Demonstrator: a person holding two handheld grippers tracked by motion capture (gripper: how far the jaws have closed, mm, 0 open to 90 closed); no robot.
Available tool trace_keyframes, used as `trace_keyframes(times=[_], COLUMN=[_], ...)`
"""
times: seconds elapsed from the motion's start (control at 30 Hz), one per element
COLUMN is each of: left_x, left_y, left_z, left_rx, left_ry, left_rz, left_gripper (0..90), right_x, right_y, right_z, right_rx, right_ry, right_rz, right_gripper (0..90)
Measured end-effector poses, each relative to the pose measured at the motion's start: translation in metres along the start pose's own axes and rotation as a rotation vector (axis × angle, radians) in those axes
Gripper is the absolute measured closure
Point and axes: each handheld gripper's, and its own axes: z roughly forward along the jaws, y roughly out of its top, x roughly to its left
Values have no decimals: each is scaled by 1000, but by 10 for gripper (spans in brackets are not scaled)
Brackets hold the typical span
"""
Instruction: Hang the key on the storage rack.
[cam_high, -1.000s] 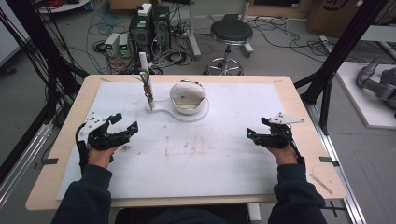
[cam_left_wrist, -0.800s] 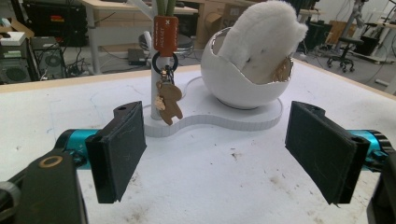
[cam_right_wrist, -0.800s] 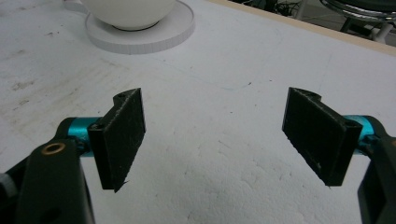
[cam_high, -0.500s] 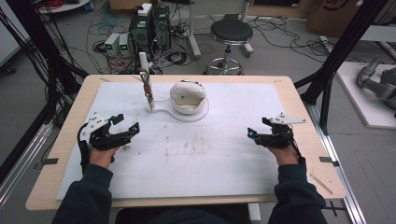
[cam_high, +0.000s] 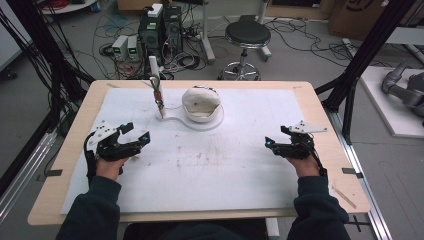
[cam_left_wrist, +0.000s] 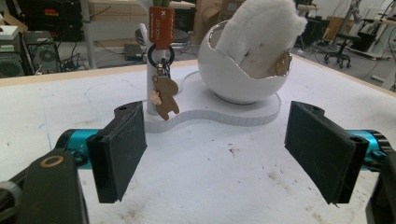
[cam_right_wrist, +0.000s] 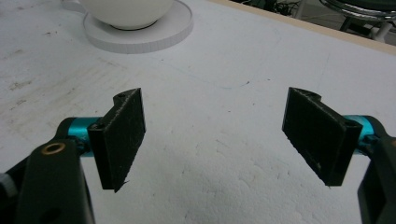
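At the upper middle of the high view sits a white egg-shaped bowl (cam_high: 201, 104) with a broken-shell rim, resting on a flat white base plate (cam_high: 192, 123) that curves off toward the left. In the left gripper view a white fluffy plush thing (cam_left_wrist: 258, 35) sticks up out of the bowl at the upper right of the frame. On the left lobe of the same plate stands a thin white post (cam_high: 155, 80). From it hangs a key ring (cam_left_wrist: 160, 56) with an orange tag (cam_left_wrist: 161, 21) above and a small brown bear-shaped charm (cam_left_wrist: 164, 98) below, dangling just in front of the post.

All of this rests on a white, scuffed mat (cam_high: 200, 165) that covers a pale wooden table (cam_high: 320, 110).

The left gripper (cam_high: 131, 141) hovers at the left of the high view, jaws spread wide with nothing between them, pointed toward the post and bowl. The right gripper (cam_high: 271, 144) sits at the right of the frame, well apart from the bowl, its jaws also wide and empty over bare mat. Each is gripped by a hand in a dark sleeve (cam_high: 92, 210).

Beyond the table, at the top of the frame, stand a black stool (cam_high: 247, 36) and some electronics boxes (cam_high: 161, 25) amid cables on the floor.
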Motion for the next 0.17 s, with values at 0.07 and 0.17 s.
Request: trace_keyframes(times=[0.07,0.17], left_x=[1,1], left_y=[0,0], left_z=[0,0], left_rx=[2,6], left_ry=[-1,-1], left_rz=[0,1], left_gripper=[205,205], right_x=[0,-1], right_y=[0,0], right_z=[0,0], right_rx=[2,1], right_ry=[1,3], right_rz=[4,0], right_gripper=[216,216])
